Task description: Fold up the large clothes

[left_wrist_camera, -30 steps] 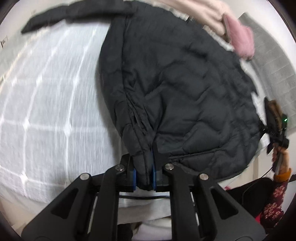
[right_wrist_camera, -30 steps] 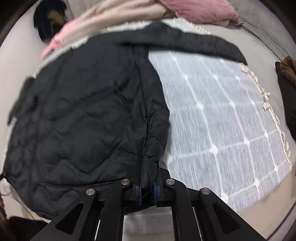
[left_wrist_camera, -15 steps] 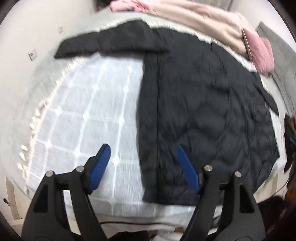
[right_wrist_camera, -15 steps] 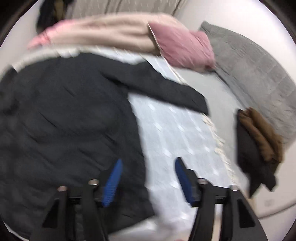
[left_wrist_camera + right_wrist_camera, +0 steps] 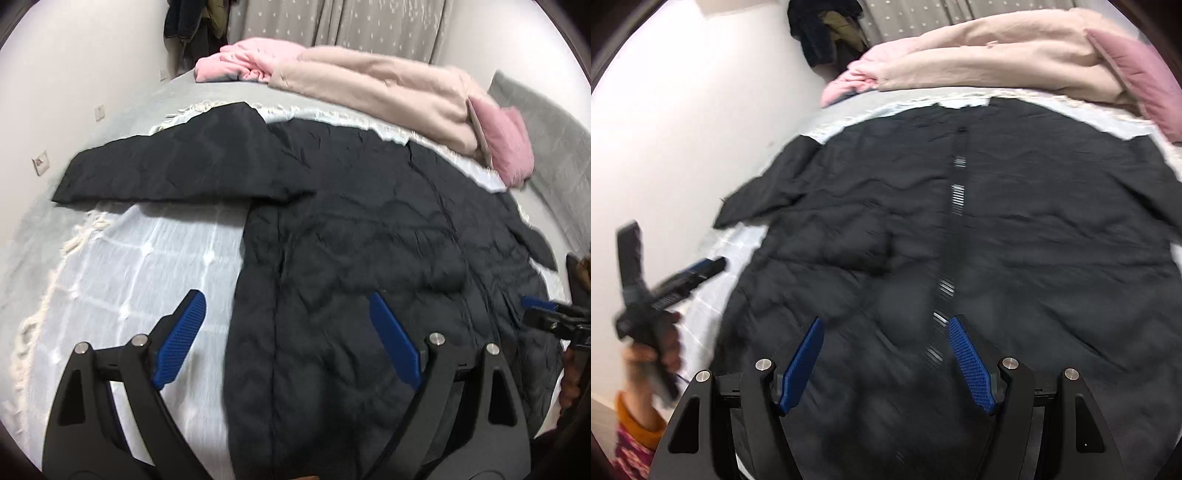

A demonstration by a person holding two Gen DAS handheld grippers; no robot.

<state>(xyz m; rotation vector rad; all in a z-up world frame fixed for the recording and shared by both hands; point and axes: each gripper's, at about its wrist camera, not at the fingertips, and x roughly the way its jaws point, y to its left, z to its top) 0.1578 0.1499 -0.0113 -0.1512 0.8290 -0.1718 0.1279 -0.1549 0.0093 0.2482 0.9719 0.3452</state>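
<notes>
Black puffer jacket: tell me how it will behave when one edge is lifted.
The black puffer jacket will probably drape and sag, since it lies limp and creased on the bed. Its quilted padding suggests it is light for its bulk. The spread sleeve would likely trail behind.

Pink-beige duvet point(image 5: 388, 85), hanging clothes point(image 5: 195, 29), curtain point(image 5: 332, 22)

Black quilted jacket point(image 5: 369, 240); white-gridded pale bedspread point(image 5: 122, 266); pink blanket point(image 5: 251, 62).
</notes>
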